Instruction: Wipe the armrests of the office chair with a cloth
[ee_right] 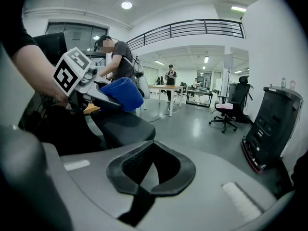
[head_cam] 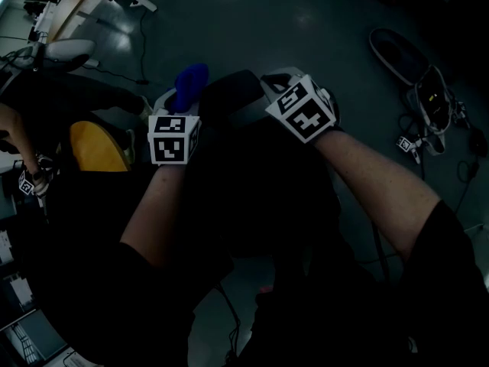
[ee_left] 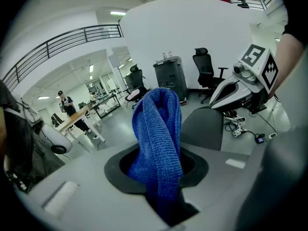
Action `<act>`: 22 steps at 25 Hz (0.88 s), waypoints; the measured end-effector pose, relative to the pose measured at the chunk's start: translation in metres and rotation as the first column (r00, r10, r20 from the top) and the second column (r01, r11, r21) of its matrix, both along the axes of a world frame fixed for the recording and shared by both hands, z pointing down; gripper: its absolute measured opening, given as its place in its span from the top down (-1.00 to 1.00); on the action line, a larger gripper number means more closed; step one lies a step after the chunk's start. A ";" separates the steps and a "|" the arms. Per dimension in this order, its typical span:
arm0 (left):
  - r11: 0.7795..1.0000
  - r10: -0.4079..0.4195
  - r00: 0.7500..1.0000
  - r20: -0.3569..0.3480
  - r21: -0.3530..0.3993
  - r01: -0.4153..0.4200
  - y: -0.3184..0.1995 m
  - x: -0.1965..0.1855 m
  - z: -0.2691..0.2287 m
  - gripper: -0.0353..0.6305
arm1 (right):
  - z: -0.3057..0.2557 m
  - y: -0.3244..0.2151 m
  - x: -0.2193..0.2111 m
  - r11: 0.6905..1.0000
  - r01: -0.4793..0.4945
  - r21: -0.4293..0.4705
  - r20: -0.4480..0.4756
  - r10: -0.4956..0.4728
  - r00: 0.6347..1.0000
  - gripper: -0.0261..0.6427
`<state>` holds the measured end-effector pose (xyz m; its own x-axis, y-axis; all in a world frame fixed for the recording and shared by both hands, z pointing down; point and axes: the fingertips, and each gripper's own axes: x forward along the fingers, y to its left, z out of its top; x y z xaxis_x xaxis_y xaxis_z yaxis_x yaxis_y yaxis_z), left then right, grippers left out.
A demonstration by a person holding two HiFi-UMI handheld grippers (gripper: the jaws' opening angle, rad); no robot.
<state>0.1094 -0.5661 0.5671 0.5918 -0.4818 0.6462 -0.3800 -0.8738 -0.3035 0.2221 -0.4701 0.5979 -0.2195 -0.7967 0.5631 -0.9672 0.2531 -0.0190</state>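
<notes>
A blue knitted cloth [ee_left: 159, 138] sticks up out of my left gripper [ee_left: 161, 177], which is shut on it. In the head view the cloth [head_cam: 191, 85] shows as a blue lump just ahead of the left gripper [head_cam: 183, 102]. The chair's black armrest pad [head_cam: 229, 90] lies between the two grippers; the rest of the chair is lost in the dark below. From the left gripper view the armrest [ee_left: 202, 126] sits just right of the cloth. My right gripper [ee_right: 149, 172] is shut on nothing, close beside the armrest [ee_right: 122, 126].
A yellow seat [head_cam: 95, 147] is at the left, with cables and a bag [head_cam: 432, 98] on the grey floor at the right. Further office chairs [ee_right: 231, 109], a black cabinet [ee_right: 272, 129], desks and standing people [ee_right: 118, 57] fill the room beyond.
</notes>
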 end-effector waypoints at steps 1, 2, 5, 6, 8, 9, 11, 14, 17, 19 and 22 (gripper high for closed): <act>1.000 0.003 1.000 -0.002 0.001 -0.003 0.001 0.003 0.000 0.52 | 0.000 0.000 0.000 1.000 0.004 0.000 -0.003 -0.004 1.000 0.92; 1.000 0.003 1.000 -0.005 0.000 -0.003 0.001 0.006 -0.001 0.52 | 0.000 -0.001 0.000 1.000 0.008 0.000 -0.006 -0.008 1.000 0.92; 1.000 0.008 1.000 -0.017 -0.004 -0.008 0.004 0.015 -0.003 0.52 | -0.001 -0.001 0.000 1.000 0.015 0.004 -0.009 -0.015 1.000 0.92; 1.000 0.013 1.000 -0.017 -0.003 -0.013 0.005 0.018 -0.003 0.52 | -0.001 -0.001 0.000 1.000 0.015 0.005 -0.008 -0.015 1.000 0.92; 1.000 0.021 1.000 -0.017 0.000 -0.021 0.008 0.023 -0.001 0.52 | 0.000 0.000 0.000 1.000 0.014 0.006 -0.010 -0.014 1.000 0.92; 1.000 0.024 1.000 -0.019 -0.002 -0.024 0.009 0.026 -0.001 0.52 | 0.001 0.000 0.000 1.000 0.015 0.006 -0.012 -0.015 1.000 0.92; 1.000 0.029 0.999 -0.026 -0.009 -0.029 0.013 0.033 -0.001 0.52 | 0.001 -0.001 0.000 1.000 0.019 0.008 -0.016 -0.019 1.000 0.92; 0.999 0.042 0.998 -0.050 -0.014 -0.042 0.017 0.045 -0.004 0.52 | 0.000 -0.002 0.000 0.999 0.031 0.018 -0.029 -0.030 0.999 0.92; 0.998 0.060 0.996 -0.065 -0.022 -0.061 0.023 0.058 -0.006 0.52 | 0.000 -0.004 0.000 0.999 0.036 0.023 -0.034 -0.035 0.999 0.92; 0.997 0.073 0.995 -0.071 -0.026 -0.075 0.028 0.065 -0.006 0.52 | 0.000 -0.003 0.000 0.999 0.031 0.021 -0.033 -0.030 0.999 0.92; 0.995 0.087 0.992 -0.087 -0.032 -0.090 0.032 0.074 -0.007 0.52 | 0.000 -0.005 -0.002 0.999 0.027 0.018 -0.033 -0.026 0.999 0.92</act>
<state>0.1829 -0.5336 0.5597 0.6853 -0.4026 0.6069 -0.3237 -0.9149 -0.2414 0.2203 -0.4749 0.5983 -0.2224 -0.8014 0.5553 -0.9602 0.2787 0.0177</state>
